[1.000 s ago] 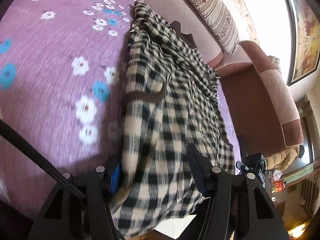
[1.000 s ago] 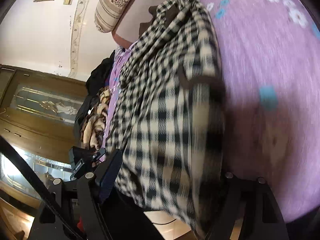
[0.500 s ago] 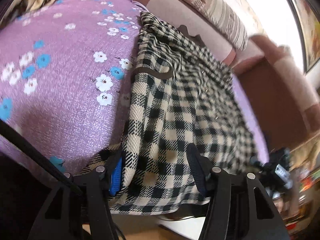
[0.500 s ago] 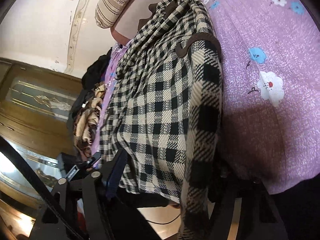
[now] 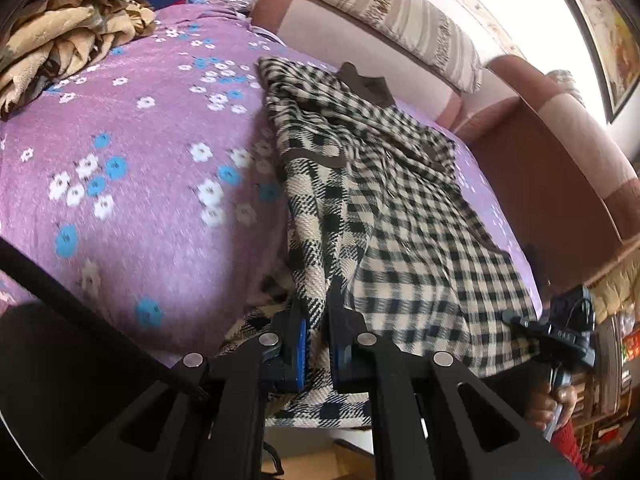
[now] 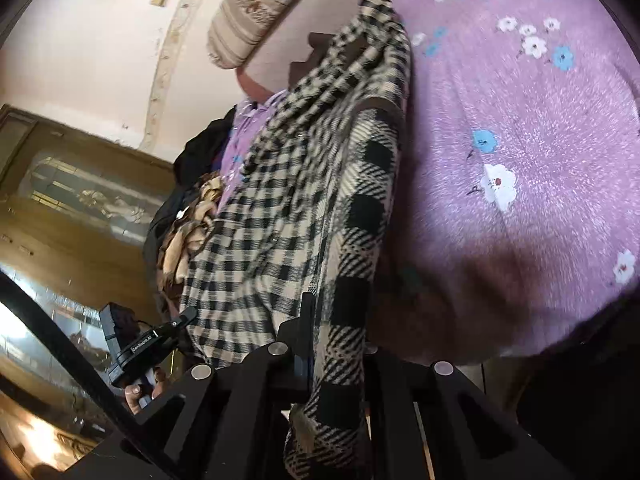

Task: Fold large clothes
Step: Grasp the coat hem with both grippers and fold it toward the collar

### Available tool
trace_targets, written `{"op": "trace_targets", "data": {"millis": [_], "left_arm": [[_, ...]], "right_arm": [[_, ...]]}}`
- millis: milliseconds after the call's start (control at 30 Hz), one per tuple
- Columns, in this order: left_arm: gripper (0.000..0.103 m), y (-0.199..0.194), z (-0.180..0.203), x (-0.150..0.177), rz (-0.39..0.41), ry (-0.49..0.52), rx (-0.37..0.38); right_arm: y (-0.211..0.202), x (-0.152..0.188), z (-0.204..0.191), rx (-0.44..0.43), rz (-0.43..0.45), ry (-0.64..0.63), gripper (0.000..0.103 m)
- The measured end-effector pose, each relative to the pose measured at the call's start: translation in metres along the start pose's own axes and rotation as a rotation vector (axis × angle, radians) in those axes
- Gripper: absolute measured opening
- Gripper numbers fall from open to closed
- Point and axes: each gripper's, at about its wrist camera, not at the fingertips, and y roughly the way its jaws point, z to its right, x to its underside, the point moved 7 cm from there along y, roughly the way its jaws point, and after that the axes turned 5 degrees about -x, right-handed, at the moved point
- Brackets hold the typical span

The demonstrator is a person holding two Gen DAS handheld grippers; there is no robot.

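The checked jacket [image 5: 400, 216] lies lengthwise on a bed covered by a purple flowered sheet [image 5: 140, 184], with its brown collar [image 5: 364, 84] toward the headboard [image 5: 560, 168] and its lower hem hanging over the near edge of the bed.

Left gripper [image 5: 318, 344]: the fingers [image 5: 298, 344] are closed to a narrow gap and clamp a bunched fold of the jacket's hem at the near edge of the bed. Blue pads show on the inner faces against the cloth.

Right gripper [image 6: 336, 344]: the fingers [image 6: 306, 332] are drawn close together with a folded strip of the jacket [image 6: 304, 184] passing between them; the cloth hangs down past the fingers. The far finger is mostly covered by the fabric, so contact on that side appears firm but cannot be confirmed.

In the left wrist view the right gripper [image 5: 560, 332] shows at the right hem corner, held in a hand [image 5: 548, 404]. In the right wrist view the left gripper [image 6: 152, 344] shows at the opposite hem corner, also hand-held. The two grippers are well apart, one at each lower corner of the jacket.

A striped bolster pillow [image 5: 396, 24] rests along the top of the headboard. A pile of tan and dark cloth [image 5: 68, 44] sits on the far left part of the bed, apart from the jacket
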Motion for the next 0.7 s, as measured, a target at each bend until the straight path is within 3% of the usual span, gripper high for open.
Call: {"op": "trace_targets", "data": {"millis": [200, 333, 500, 700], "left_arm": [[0.008, 0.004, 0.011, -0.019, -0.012, 0.033, 0.010], [0.008, 0.005, 0.022, -0.072, 0.020, 0.052, 0.022], [0.008, 0.037, 0.030, -0.173, 0.073, 0.024, -0.028], [0.009, 0.134, 0.023, -0.291, 0.029, -0.071, -0.092]], "right_arm": [[0.012, -0.013, -0.021, 0.004, -0.033, -0.069, 0.007], [0.013, -0.052, -0.042, 0.016, -0.026, -0.146, 0.007], [0.028, -0.147, -0.055, 0.079, 0.040, -0.212, 0.007], [0.061, -0.266, -0.026, 0.135, 0.147, -0.122, 0.008]]}}
